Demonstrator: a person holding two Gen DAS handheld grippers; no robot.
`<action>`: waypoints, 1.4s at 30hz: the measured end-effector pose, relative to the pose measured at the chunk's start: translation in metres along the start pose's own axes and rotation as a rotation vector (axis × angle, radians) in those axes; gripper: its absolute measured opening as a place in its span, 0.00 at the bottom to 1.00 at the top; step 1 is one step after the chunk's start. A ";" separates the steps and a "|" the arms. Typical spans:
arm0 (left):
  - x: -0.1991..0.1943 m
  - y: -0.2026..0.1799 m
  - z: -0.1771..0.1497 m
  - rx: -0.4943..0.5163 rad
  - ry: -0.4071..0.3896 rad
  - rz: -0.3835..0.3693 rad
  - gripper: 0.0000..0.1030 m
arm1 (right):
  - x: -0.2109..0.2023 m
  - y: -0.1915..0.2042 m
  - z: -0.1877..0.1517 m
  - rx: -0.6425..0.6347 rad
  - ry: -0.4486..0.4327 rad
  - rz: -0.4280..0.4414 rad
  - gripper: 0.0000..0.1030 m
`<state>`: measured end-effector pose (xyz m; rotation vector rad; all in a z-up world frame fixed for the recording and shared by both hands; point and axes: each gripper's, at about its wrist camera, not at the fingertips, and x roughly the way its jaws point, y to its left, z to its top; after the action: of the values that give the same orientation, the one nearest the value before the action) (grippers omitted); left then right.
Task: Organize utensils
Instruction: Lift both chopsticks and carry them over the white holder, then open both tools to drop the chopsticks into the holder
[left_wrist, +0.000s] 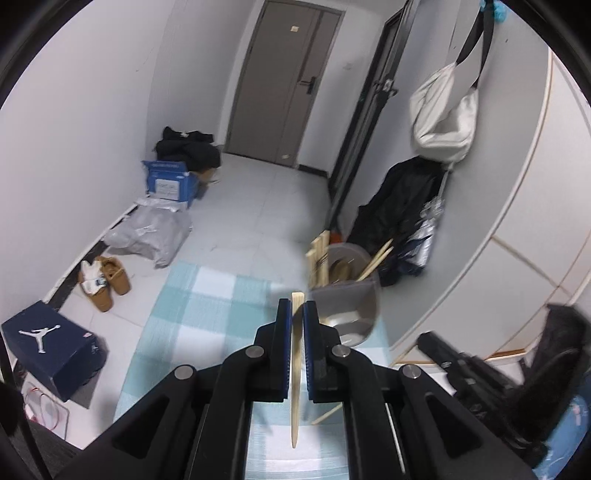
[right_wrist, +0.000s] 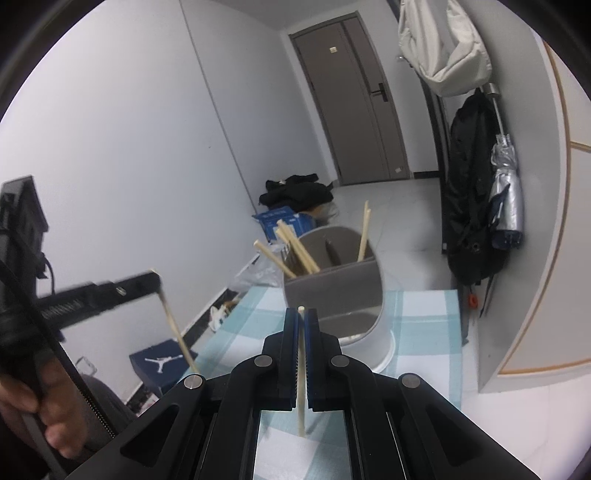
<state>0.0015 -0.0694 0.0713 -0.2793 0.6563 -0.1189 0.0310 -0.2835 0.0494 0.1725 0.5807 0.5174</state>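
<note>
Between my left gripper's (left_wrist: 297, 308) blue pads, I am pinching one chopstick (left_wrist: 295, 369), held upright with its narrow end hanging below the fingers. My right gripper (right_wrist: 302, 317) is pinching a second chopstick (right_wrist: 301, 373) the same way. Just ahead of both, a grey divided holder (right_wrist: 332, 291) is standing on a blue-and-white checked cloth (left_wrist: 207, 295), with several more chopsticks (right_wrist: 295, 253) leaning in its compartments. Another stick (left_wrist: 327, 410) is lying on the cloth near the holder. Beyond, I am seeing a shoebox (left_wrist: 51, 347), slippers (left_wrist: 107, 280) and a door (left_wrist: 284, 81).
</note>
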 end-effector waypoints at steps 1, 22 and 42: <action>-0.004 -0.002 0.007 -0.006 -0.007 -0.017 0.03 | -0.003 -0.002 0.004 0.008 -0.004 -0.003 0.02; 0.009 -0.029 0.106 0.003 -0.243 -0.088 0.03 | -0.032 -0.005 0.154 -0.070 -0.192 -0.061 0.02; 0.075 -0.023 0.093 0.082 -0.180 -0.082 0.03 | 0.052 -0.021 0.164 -0.138 -0.125 -0.066 0.02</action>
<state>0.1172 -0.0854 0.1041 -0.2345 0.4601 -0.1964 0.1688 -0.2772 0.1537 0.0543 0.4260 0.4774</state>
